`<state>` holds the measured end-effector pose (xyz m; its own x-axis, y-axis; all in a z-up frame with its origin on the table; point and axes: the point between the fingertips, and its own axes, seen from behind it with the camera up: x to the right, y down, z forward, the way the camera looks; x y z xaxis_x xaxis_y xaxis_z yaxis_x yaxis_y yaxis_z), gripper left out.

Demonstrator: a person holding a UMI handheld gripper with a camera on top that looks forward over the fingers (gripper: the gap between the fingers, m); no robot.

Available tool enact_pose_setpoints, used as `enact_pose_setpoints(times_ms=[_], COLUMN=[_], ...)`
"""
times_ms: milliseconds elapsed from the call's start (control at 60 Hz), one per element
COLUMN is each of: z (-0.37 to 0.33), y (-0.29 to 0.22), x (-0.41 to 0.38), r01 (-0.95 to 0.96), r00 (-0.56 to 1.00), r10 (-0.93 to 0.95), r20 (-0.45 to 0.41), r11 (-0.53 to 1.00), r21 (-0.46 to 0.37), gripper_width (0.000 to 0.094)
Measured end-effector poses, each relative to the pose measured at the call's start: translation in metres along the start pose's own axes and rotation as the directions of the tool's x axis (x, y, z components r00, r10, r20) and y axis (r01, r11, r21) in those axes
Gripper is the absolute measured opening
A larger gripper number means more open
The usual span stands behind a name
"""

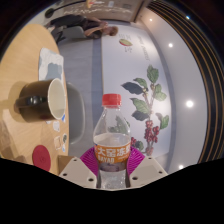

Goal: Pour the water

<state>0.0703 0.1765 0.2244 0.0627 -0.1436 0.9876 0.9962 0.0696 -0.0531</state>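
A clear plastic water bottle [113, 135] with a red cap and an orange label stands upright between my fingers. My gripper [113, 170] is shut on the bottle, and the magenta pads [83, 161] press on both sides of its lower body. The view is rolled, so the scene looks tilted. A dark mug [42, 98] with a pale inside lies to the left on the round wooden table [20, 60], its open mouth turned toward the bottle. The mug is apart from the bottle and beyond my fingers to the left.
A red round object [41, 157] sits near the left finger at the table's edge. A white wall with a flower and leaf decal [145, 100] is behind the bottle. A dark object [85, 27] lies far beyond the table.
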Motion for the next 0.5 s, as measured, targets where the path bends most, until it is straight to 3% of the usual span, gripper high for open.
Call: enact_pose_setpoints(times_ms=[100, 183, 267, 500], z=[0.013, 0.023, 0.015, 0.023], y=[-0.01, -0.037, -0.035, -0.037], x=[-0.011, -0.006, 0.003, 0.026], r01=[0.42, 0.604, 0.709, 0.732], r00=[0.907, 0.796, 0.704, 0.679], r10=[-0.42, -0.604, -0.708, -0.732], r20=[-0.021, -0.031, -0.056, -0.062], r11=[0.906, 0.793, 0.698, 0.666], r21=[0.04, 0.081, 0.096, 0.145], gripper_width=[0.0331, 0.0329, 0.0352, 0.0353])
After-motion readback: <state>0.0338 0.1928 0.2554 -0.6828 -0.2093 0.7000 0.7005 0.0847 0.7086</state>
